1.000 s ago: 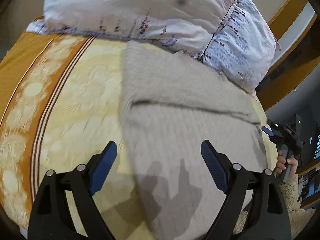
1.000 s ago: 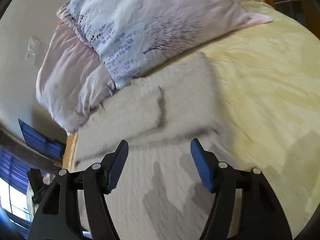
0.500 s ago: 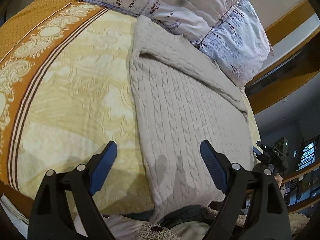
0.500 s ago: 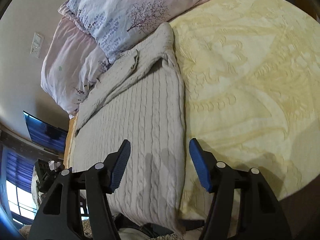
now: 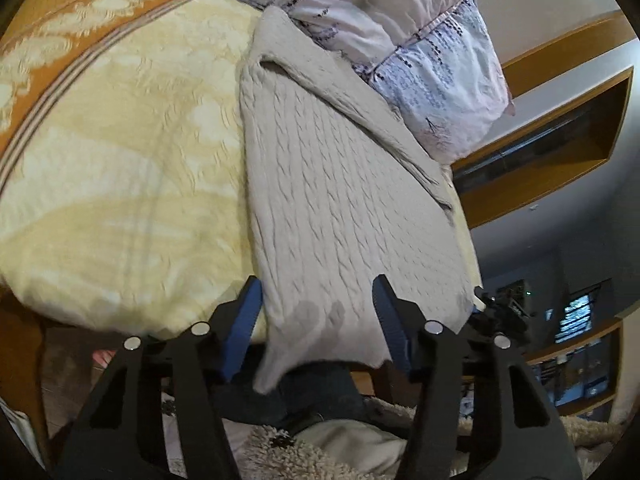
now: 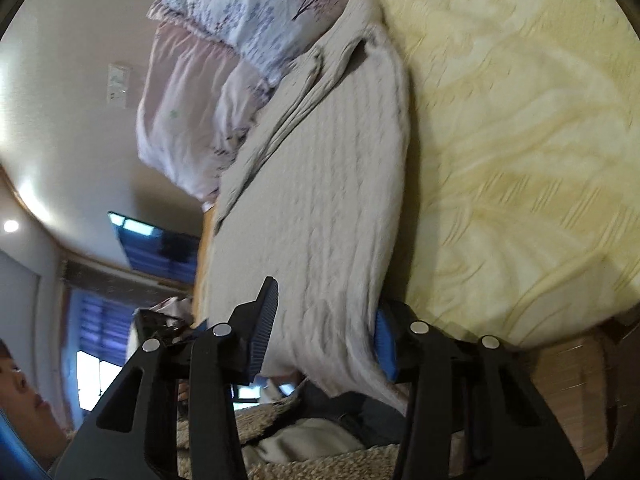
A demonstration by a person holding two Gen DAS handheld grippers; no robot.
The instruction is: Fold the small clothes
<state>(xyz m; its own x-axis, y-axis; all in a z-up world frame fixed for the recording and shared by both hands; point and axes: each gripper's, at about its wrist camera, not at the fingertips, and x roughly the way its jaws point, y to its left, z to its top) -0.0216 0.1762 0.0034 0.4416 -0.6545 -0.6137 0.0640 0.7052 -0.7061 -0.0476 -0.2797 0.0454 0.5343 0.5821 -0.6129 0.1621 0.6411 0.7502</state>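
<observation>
Left wrist view: the grey cable-knit sweater [image 5: 340, 208] lies along the bed [image 5: 120, 184], its hem overhanging the near edge. Both the left gripper [image 5: 318, 320] and the right gripper [image 6: 326, 324] are closing with the hem corners between their pads, not yet pinched. Open yellow bedspread flanks the knit.

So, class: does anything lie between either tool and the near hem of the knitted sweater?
Nothing visible does. The sweater's hem already hangs between both closing tools, left and right.
</observation>
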